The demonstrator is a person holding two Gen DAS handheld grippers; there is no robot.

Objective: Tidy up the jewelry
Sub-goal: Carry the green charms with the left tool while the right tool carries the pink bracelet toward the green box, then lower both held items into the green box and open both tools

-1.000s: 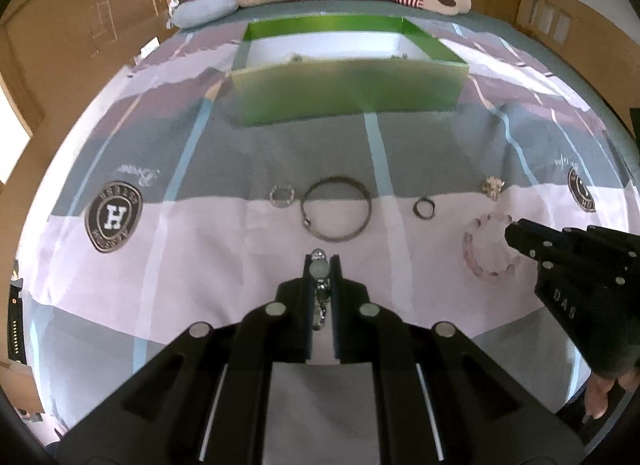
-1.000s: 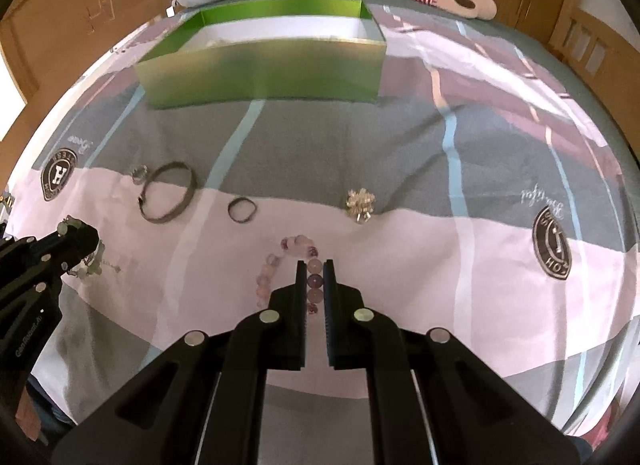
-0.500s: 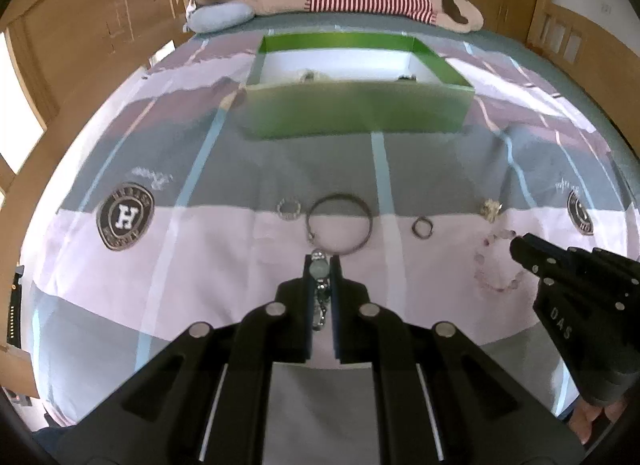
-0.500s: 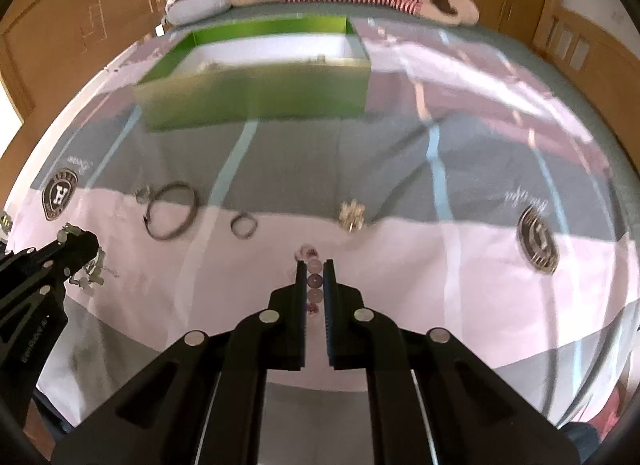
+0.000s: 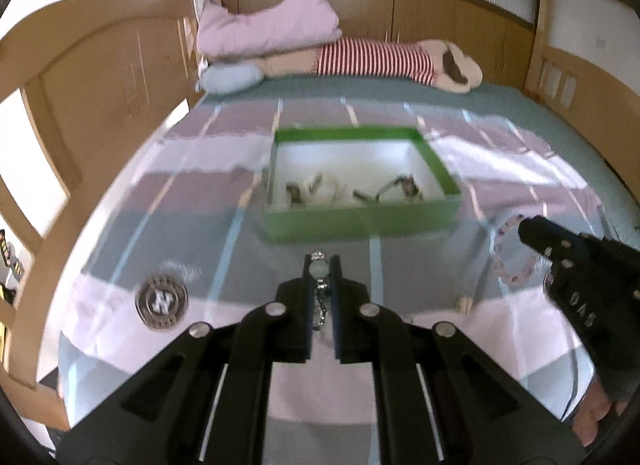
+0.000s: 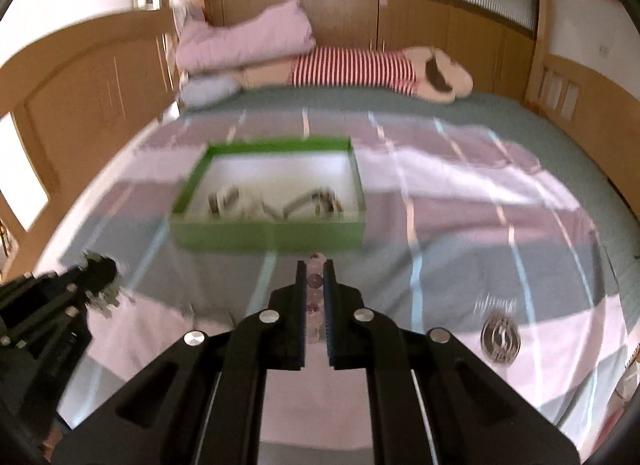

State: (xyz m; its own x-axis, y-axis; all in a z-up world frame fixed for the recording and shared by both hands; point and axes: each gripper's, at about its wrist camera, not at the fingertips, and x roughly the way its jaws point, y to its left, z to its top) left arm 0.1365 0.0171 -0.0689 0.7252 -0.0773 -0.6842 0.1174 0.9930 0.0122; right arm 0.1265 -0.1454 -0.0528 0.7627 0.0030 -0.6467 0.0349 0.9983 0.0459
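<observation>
**Item counts**

One green box (image 5: 362,221) holding blurred jewelry pieces, number unclear. One pink bead bracelet (image 5: 505,255), one silver pendant piece (image 5: 319,265). Two grippers: left gripper (image 5: 321,269), right gripper (image 6: 315,275). One striped plush toy (image 5: 376,61), one pink folded quilt (image 5: 268,27), one blue pillow (image 5: 230,79).

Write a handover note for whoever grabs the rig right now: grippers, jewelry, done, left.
Left gripper: shut on a silver chain piece, held in the air short of the green box.
Right gripper: shut on the pink bead bracelet, also airborne near the box.
Done: several pieces already lie in the box; blurred, so no count.
Left: drop both pieces in. Anything remaining on the bedspread is out of view.
</observation>
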